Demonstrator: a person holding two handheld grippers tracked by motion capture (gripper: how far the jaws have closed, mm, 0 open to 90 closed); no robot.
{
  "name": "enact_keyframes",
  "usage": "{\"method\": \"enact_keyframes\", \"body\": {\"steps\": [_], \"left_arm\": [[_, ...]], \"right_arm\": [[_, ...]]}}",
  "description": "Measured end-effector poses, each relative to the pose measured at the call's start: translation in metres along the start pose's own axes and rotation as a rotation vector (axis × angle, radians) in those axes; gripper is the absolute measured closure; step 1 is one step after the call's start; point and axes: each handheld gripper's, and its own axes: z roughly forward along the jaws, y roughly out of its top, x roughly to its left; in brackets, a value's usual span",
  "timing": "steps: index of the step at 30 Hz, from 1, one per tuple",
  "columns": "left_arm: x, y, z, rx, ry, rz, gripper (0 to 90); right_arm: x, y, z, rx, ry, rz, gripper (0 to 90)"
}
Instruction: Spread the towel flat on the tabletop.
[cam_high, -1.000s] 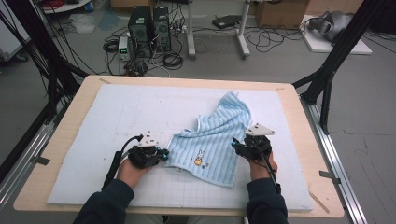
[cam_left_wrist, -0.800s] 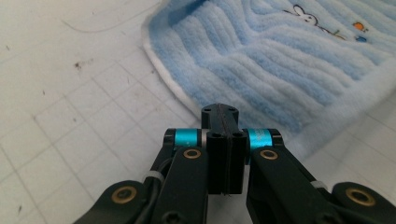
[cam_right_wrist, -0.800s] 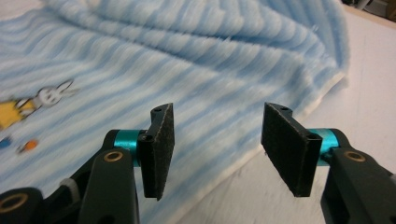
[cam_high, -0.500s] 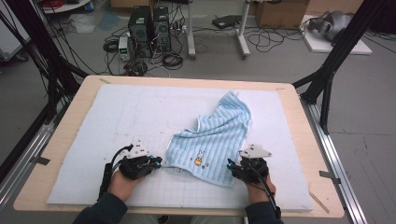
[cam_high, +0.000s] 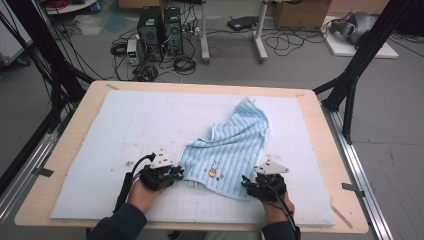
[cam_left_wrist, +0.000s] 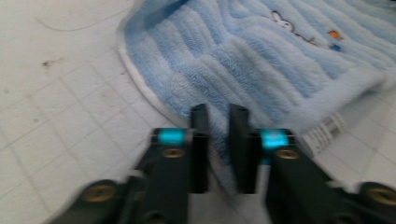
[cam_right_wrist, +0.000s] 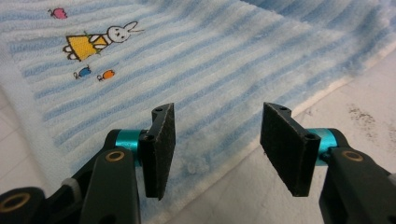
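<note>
Lying near the front edge of the white mat (cam_high: 100, 150) is one blue striped towel (cam_high: 235, 145) (rabbit picture on it), long axis running from near left to far right. Two grippers: the left gripper (cam_left_wrist: 219, 135) has just closed on the towel's near-left corner; the right gripper (cam_right_wrist: 217, 140) stands open over its near-right hem. Bare mat surrounds the towel.

towel (cam_high: 227, 150): ribbed fluffy terry cloth | table (cam_high: 320, 120): matt wood | mat (cam_high: 125, 125): matt
</note>
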Motion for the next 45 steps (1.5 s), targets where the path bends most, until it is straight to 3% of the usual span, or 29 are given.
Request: {"method": "enact_keyframes", "body": {"steps": [4,7,12,14,16,25,26,27,29,33,40,45], "left_arm": [[0.001,-0.002,-0.004,0.006,-0.017,-0.016,87.5],[0.0,-0.008,-0.011,0.006,-0.037,-0.026,87.5],[-0.005,-0.018,-0.022,-0.01,-0.073,-0.036,87.6],[-0.008,-0.02,-0.024,-0.008,-0.087,-0.029,87.6],[-0.012,-0.022,-0.027,-0.008,-0.106,-0.026,87.6],[-0.025,-0.027,-0.031,-0.011,-0.191,-0.015,86.3],[-0.026,-0.027,-0.03,-0.012,-0.184,-0.023,82.8],[-0.024,-0.027,-0.03,-0.015,-0.188,-0.039,72.6],[-0.022,-0.025,-0.029,-0.024,-0.152,-0.06,58.5],[-0.011,-0.019,-0.029,-0.054,-0.104,-0.099,46.2],[0.005,0.003,-0.017,-0.089,-0.058,-0.142,44.7],[0.008,0.02,0.002,-0.098,-0.06,-0.163,45.5]], "right_arm": [[0.001,-0.002,0.003,0.024,0.009,0.001,47.3],[0.0,-0.005,0.004,0.029,0.03,0.03,51.4],[-0.001,-0.006,0.001,0.036,0.082,0.043,78.1],[-0.002,-0.007,-0.001,0.037,0.086,0.031,84.9],[-0.001,-0.008,-0.004,0.043,0.082,0.025,85.3],[-0.001,-0.025,-0.027,0.038,0.068,-0.004,85.1],[-0.001,-0.027,-0.03,0.038,0.063,-0.007,85.1],[-0.002,-0.029,-0.033,0.039,0.058,-0.016,85.1],[-0.003,-0.035,-0.039,0.048,0.042,-0.025,85.1],[-0.008,-0.047,-0.05,0.05,0.028,-0.005,85.0],[-0.016,-0.05,-0.06,-0.006,0.007,0.039,66.1],[-0.021,-0.043,-0.059,-0.037,-0.017,0.066,55.1]]}}
